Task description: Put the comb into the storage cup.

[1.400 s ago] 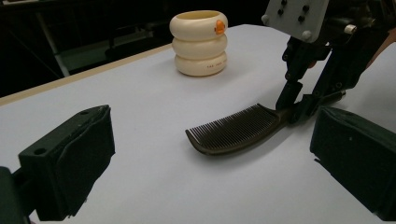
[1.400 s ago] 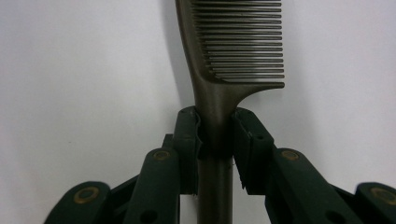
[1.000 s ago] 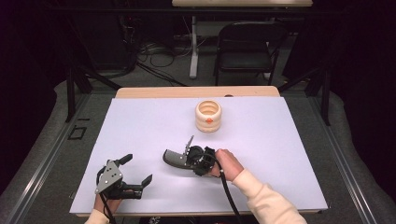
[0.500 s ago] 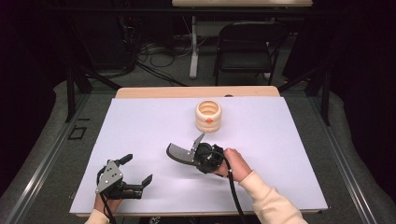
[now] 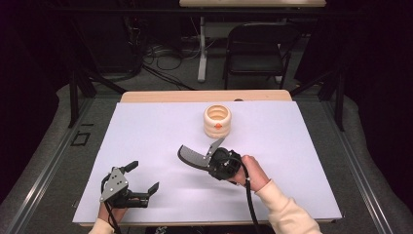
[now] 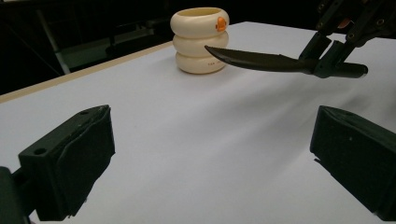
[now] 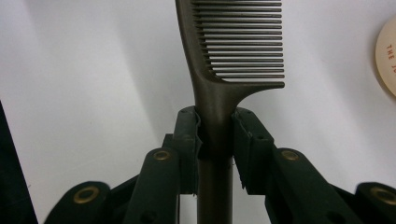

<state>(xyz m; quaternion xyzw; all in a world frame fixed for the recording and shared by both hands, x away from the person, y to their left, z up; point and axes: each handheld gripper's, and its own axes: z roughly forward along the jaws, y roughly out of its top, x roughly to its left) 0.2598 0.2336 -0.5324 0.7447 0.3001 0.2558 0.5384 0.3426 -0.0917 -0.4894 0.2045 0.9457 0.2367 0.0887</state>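
A dark comb [image 5: 191,156] hangs just above the white table, near its middle, with my right gripper [image 5: 210,156] shut on its handle. In the right gripper view the pads [image 7: 187,135] clamp the round handle, and the comb [image 7: 233,46] points away with its teeth to the right. A cream ringed holder [image 5: 217,121] with an orange dot stands behind it; its edge [image 7: 387,56] is close to the teeth. My left gripper [image 5: 143,177] rests open at the front left, nothing between its jaws. From there the comb [image 6: 261,60], right gripper [image 6: 327,63] and holder [image 6: 200,39] lie ahead.
A white sheet [image 5: 146,131] covers most of the wooden table [image 5: 204,95]. A black chair [image 5: 258,44] and cables stand on the floor beyond the far edge. Dark frame rails run along both sides.
My right gripper has carried the comb a little to the right and up, closer to the cream holder. The left gripper has stayed put.
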